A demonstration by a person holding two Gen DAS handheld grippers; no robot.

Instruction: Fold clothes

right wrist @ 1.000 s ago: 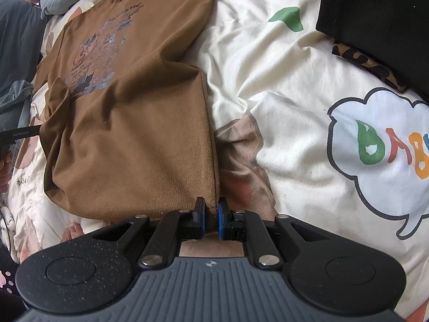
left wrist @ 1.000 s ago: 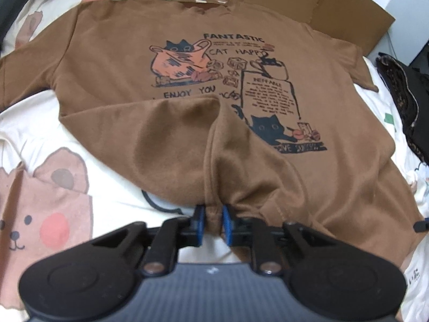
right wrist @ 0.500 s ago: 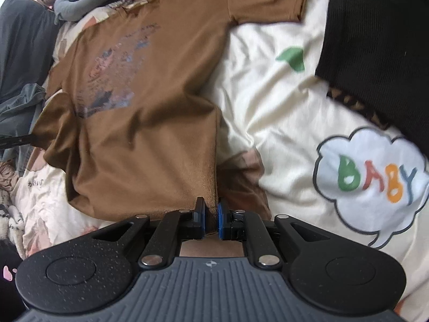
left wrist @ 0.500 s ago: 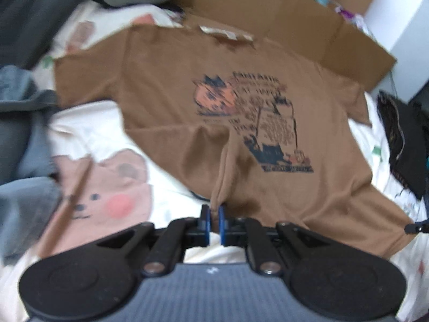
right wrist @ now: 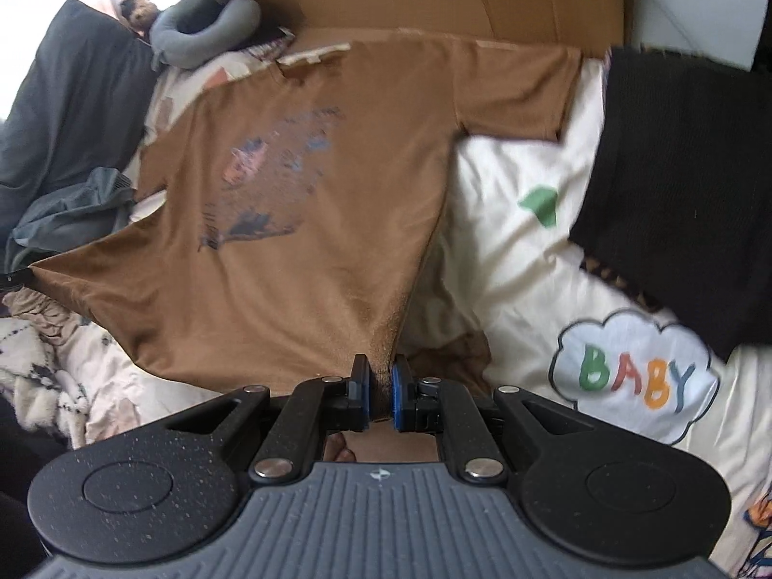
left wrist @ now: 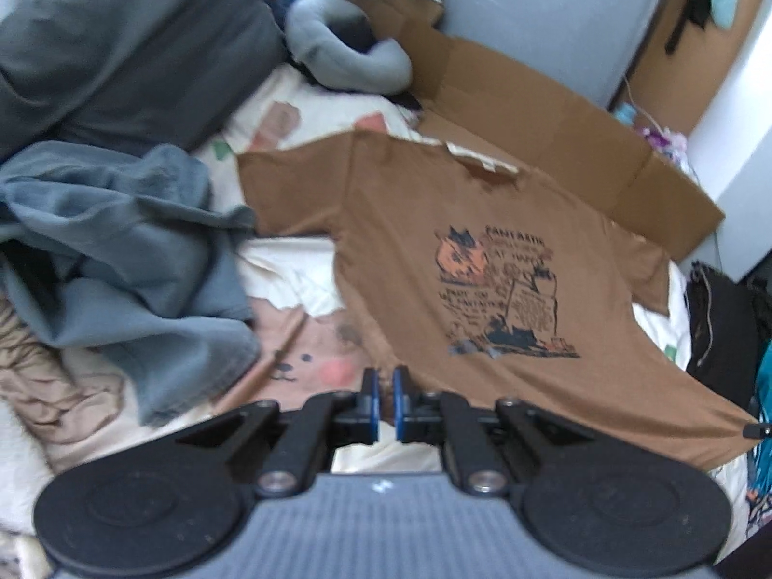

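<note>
A brown T-shirt point(left wrist: 482, 289) with a cat print lies face up on the bed, its collar near the cardboard. My left gripper point(left wrist: 384, 395) is shut on the hem's left corner. My right gripper point(right wrist: 381, 395) is shut on the hem's right corner of the same brown T-shirt point(right wrist: 299, 241). The hem hangs stretched between the two, lifted off the sheet. Each view catches the other gripper's tip at the frame edge: the right gripper point(left wrist: 757, 429) and the left gripper point(right wrist: 12, 279). Both sleeves lie spread flat.
A crumpled grey-blue blanket point(left wrist: 120, 265) and dark grey pillow point(left wrist: 120, 38) crowd the left. A grey neck pillow point(left wrist: 347, 58) and flattened cardboard point(left wrist: 555, 111) lie behind the collar. A black garment point(right wrist: 675, 193) lies right on the cream sheet point(right wrist: 506, 265). A wooden stick point(left wrist: 270, 362) rests near the blanket.
Both grippers have drawn back and apart with the hem. The bunched fold at the bottom of the shirt has been pulled out and the cloth now lies stretched.
</note>
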